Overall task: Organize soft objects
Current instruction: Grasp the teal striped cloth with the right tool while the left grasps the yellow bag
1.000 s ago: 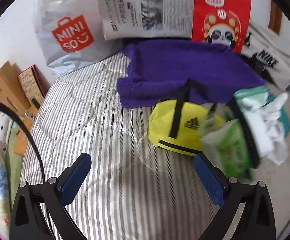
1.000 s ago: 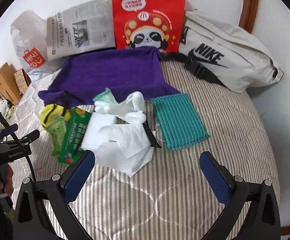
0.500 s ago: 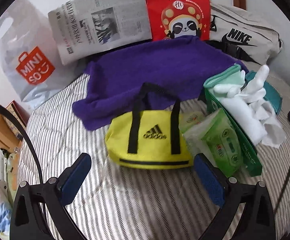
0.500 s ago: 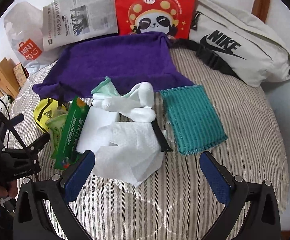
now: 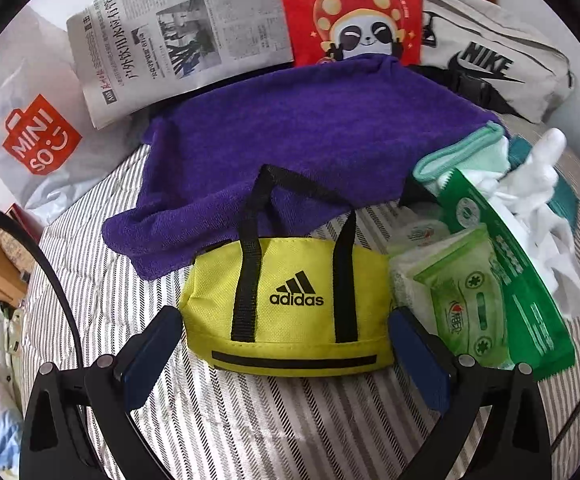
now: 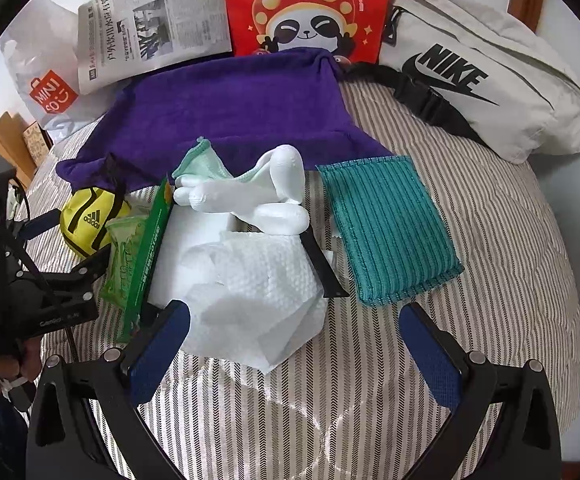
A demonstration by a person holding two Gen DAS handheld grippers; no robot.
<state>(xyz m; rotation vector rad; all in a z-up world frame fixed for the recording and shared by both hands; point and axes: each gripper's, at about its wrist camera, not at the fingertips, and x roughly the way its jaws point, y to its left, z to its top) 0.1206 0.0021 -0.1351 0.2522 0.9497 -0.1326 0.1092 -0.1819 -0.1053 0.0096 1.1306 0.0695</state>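
The left tool (image 5: pixel 286 332) stands spread wide, grasping nothing; its two blue pads now flank the small yellow fabric bag with black handles (image 5: pixel 290 304), one pad just beside each end. A second ago the same bag lay well ahead and to the right of this tool, so the tool has advanced and centred on it. By this reading, the bag is the first item chosen for sorting, and a closing of the pads would be the next step; contact with the fabric cannot be confirmed. The bag rests on the striped bed cover (image 5: pixel 102 280), its handles upright, its far edge against the rumpled purple towel (image 5: pixel 290 152). Just right of it lie the green tissue packs (image 5: pixel 465 296).

The right tool (image 6: pixel 293 344) is likewise released and empty, and has closed in slightly on the pile. Its left pad lies just beside the crumpled white paper towel (image 6: pixel 258 280). Beyond that lie the white gloves (image 6: pixel 258 196) and, to the right, the teal ribbed cloth (image 6: pixel 385 224), flat and apart from both pads.
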